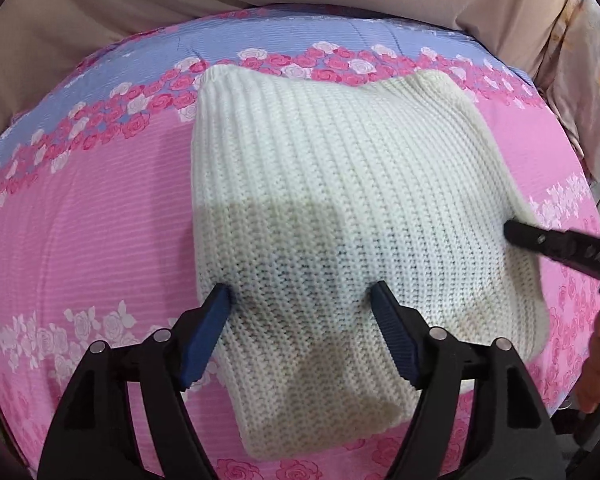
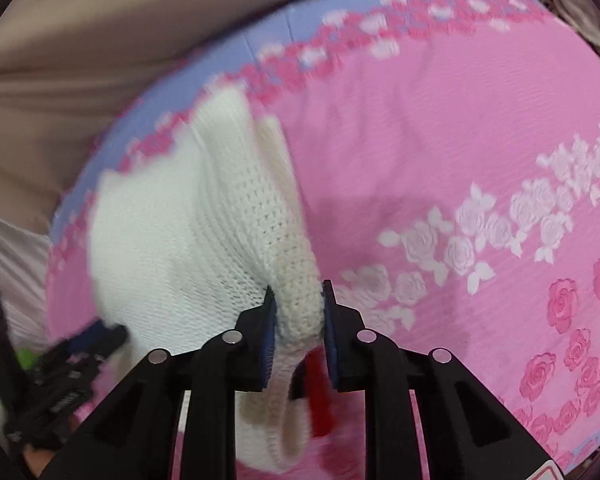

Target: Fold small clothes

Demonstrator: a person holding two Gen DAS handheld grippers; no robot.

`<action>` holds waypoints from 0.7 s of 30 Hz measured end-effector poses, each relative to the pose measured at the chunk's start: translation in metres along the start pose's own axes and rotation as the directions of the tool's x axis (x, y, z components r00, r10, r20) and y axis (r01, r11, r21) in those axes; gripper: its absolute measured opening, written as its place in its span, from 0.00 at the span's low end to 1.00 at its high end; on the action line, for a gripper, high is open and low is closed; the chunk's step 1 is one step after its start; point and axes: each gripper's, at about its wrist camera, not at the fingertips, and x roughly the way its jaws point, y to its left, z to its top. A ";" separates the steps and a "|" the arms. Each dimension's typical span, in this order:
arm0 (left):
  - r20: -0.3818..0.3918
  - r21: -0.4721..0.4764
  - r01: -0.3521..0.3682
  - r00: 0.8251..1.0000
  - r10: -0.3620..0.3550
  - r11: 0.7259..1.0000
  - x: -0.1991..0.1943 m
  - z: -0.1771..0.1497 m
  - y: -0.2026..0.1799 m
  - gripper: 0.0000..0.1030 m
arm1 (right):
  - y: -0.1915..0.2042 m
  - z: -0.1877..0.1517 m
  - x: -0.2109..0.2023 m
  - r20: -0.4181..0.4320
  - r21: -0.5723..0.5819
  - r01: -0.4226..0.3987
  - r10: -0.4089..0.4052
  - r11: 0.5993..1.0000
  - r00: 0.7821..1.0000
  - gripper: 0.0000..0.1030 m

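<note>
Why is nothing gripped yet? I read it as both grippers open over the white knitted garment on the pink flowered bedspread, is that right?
Not quite. Only the left gripper is open, its fingers spread over the white knitted garment. The right gripper is shut on the garment's edge, as the right wrist view shows. The garment does lie on the pink flowered bedspread.
</note>
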 end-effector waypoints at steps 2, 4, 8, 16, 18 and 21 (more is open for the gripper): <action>0.003 -0.043 0.043 0.999 -0.043 0.998 -0.010 -0.001 0.009 0.68 | 0.004 0.004 -0.010 0.007 0.011 -0.013 0.013 1.000 1.000 0.22; 0.020 -0.105 0.102 0.995 -0.101 0.989 -0.025 -0.008 0.024 0.68 | 0.009 0.003 -0.030 0.037 0.016 -0.045 0.045 0.999 0.998 0.23; 0.017 -0.172 0.178 0.984 -0.178 0.969 -0.036 -0.038 0.047 0.74 | 0.015 -0.027 -0.063 0.067 -0.060 0.023 -0.019 0.998 0.998 0.42; -0.125 -0.320 0.263 0.941 -0.315 0.910 0.008 -0.071 0.061 0.28 | 0.009 -0.081 -0.013 -0.108 0.009 -0.071 0.071 0.997 0.992 0.43; -0.114 -0.309 0.272 0.941 -0.320 0.911 0.001 -0.069 0.062 0.25 | 0.011 -0.077 -0.014 -0.101 0.010 -0.082 0.082 0.997 0.991 0.16; -0.139 -0.301 0.254 0.942 -0.306 0.919 0.006 -0.077 0.057 0.26 | 0.012 -0.070 -0.040 -0.019 -0.038 -0.009 0.008 0.999 1.000 0.13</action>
